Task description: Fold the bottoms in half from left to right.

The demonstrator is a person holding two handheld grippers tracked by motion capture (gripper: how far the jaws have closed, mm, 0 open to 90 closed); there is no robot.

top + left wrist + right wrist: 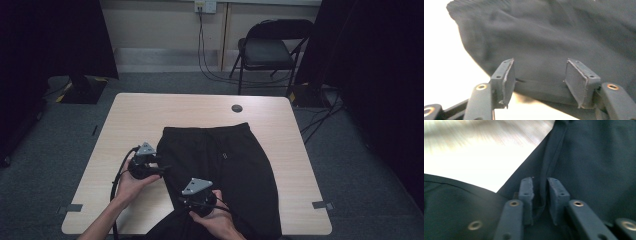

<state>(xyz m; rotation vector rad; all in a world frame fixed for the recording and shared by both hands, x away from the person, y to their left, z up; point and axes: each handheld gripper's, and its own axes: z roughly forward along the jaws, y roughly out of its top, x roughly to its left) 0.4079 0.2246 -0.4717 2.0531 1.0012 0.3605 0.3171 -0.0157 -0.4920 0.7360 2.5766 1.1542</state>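
A black pair of trousers (225,155) lies flat on the light wooden table (150,110), waistband at the far end and legs running off the near edge. My left gripper (161,169) sits at the garment's left edge. In the left gripper view its jaws (539,72) stand wide, with the cloth's edge (541,87) lying low between them, untouched by the pads. My right gripper (189,201) rests on the cloth near the front. In the right gripper view (540,187) a raised fold of fabric (549,157) runs up between narrowly parted pads.
A round cable hole (237,108) sits at the table's far edge. Behind the table stand a black folding chair (267,50) and trailing cables on the grey floor. A dark stand base (82,90) is at the far left. Bare tabletop lies left of the garment.
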